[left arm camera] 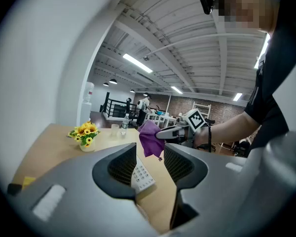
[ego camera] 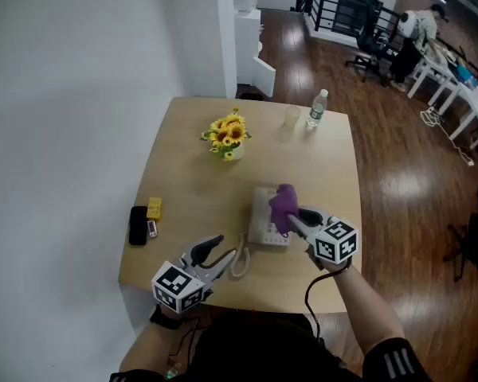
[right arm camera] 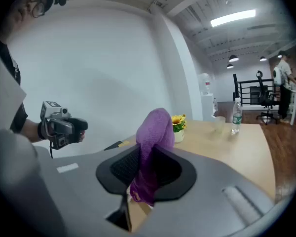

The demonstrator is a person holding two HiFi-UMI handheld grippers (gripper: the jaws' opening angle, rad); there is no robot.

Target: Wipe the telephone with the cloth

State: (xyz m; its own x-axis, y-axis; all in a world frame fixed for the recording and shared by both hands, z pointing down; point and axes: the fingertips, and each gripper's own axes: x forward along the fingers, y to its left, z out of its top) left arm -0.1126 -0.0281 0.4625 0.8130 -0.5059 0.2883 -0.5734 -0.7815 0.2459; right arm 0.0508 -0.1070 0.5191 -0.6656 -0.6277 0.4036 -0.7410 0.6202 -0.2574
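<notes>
On the pale wooden worktop (ego camera: pixel 183 181) lies one grey push-button telephone (ego camera: pixel 264 228) with its coiled cord towards the left tongs (ego camera: pixel 223 255), whose jaws stand apart and empty. The right tongs (ego camera: pixel 293 216) are clenched on the one purple cloth (ego camera: pixel 283 204), which hangs over the telephone. Further back stand one pot of yellow sunflowers (ego camera: pixel 228 135), one clear glass (ego camera: pixel 291 118) and one plastic water bottle (ego camera: pixel 317 109). One black block (ego camera: pixel 138 224) and one yellow block (ego camera: pixel 154 208) lie at the left edge.

Your left gripper (ego camera: pixel 225 249) hangs low on your left, tipped slightly down, jaws a little apart and empty. Your right gripper (ego camera: pixel 293 217), forearm stretched forward, tips down too, jaws clamped on the cloth (ego camera: pixel 282 204).
</notes>
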